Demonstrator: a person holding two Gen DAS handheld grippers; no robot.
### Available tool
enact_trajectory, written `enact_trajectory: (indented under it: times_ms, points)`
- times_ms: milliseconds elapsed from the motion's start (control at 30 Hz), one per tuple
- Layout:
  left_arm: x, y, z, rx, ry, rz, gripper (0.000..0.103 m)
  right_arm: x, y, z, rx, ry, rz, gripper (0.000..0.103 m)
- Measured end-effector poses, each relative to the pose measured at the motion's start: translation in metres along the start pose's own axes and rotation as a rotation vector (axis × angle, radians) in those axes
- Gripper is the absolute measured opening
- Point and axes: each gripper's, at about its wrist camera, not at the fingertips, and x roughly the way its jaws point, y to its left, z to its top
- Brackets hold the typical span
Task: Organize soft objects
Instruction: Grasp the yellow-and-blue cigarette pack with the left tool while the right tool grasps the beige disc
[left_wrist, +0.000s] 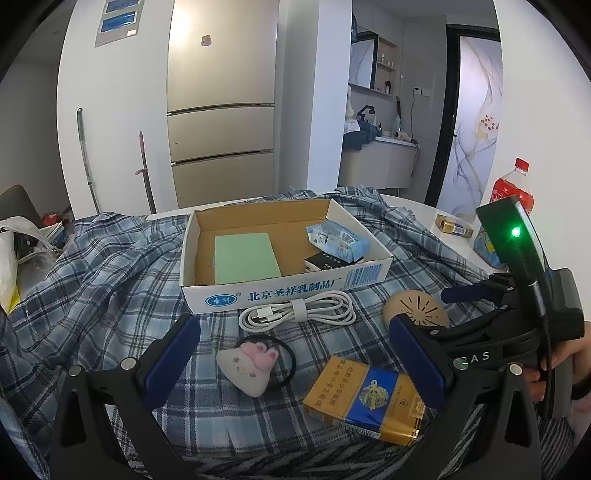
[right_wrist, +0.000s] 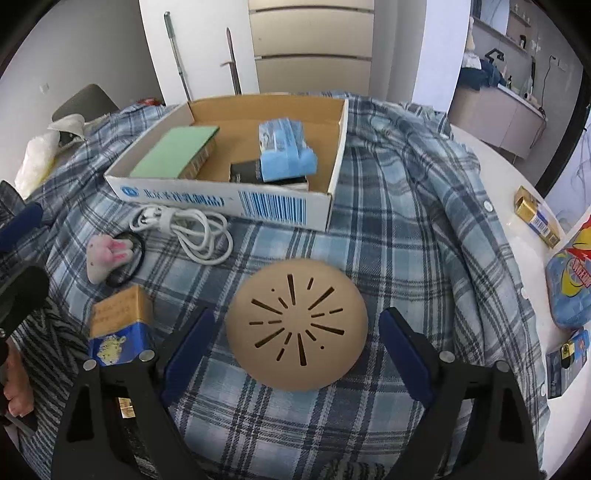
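Note:
A shallow cardboard box (left_wrist: 280, 291) (right_wrist: 221, 195) stands on a blue plaid cloth (left_wrist: 110, 266) (right_wrist: 399, 229). It holds a green pad (left_wrist: 245, 258) (right_wrist: 173, 151), a blue tissue pack (left_wrist: 338, 238) (right_wrist: 286, 151) and a black item (left_wrist: 323, 264). My left gripper (left_wrist: 295, 365) is open over a white plush hair tie (left_wrist: 245, 365) (right_wrist: 109, 256) and a yellow-blue pack (left_wrist: 365, 400) (right_wrist: 120, 325). My right gripper (right_wrist: 295, 350) is open around a tan round bun-like object (right_wrist: 297, 325) (left_wrist: 415, 308), not touching it.
A coiled white cable (left_wrist: 299, 312) (right_wrist: 184, 229) lies in front of the box. At the right table edge are a red-capped bottle (left_wrist: 513, 188), a gold pack (right_wrist: 535, 216) and a blue snack bag (right_wrist: 570, 284). A white bag (left_wrist: 11, 251) sits far left.

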Motion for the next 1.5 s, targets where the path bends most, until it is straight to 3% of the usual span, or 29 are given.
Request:
enact_trajectory:
  times_ms: [233,367,467,567,700,867,1133,1367,1500]
  points:
    - [0.004,-0.003,-0.001,0.015,0.039,-0.025,0.103,0.010,-0.001,-0.001,-0.004,0.055,-0.007,0.083]
    - [0.011,-0.005,-0.002,0.028,0.110,-0.082,0.103,0.007,-0.001,-0.002,0.004,0.039,0.003,0.080]
    - [0.019,-0.010,-0.006,0.075,0.222,-0.137,0.103,-0.001,-0.003,-0.001,0.019,-0.005,0.020,0.080]
    - [0.019,-0.015,-0.012,0.098,0.284,-0.128,0.103,-0.016,-0.005,-0.003,0.025,-0.088,0.034,0.080]
    - [0.020,-0.018,-0.019,0.026,0.395,-0.184,0.103,-0.035,-0.001,-0.005,0.009,-0.171,0.030,0.080]
    - [0.026,-0.011,-0.016,-0.139,0.472,-0.255,0.103,-0.035,0.009,-0.007,-0.071,-0.074,0.054,0.080]
    - [0.034,0.005,-0.010,-0.252,0.508,-0.211,0.103,-0.031,0.032,-0.035,-0.165,0.045,0.135,0.080]
    - [0.041,0.001,-0.012,-0.237,0.506,-0.180,0.103,-0.033,0.052,-0.042,-0.187,0.082,0.229,0.080]
    - [0.041,-0.005,-0.010,-0.198,0.496,-0.138,0.103,-0.040,0.042,-0.038,-0.141,0.086,0.291,0.080]
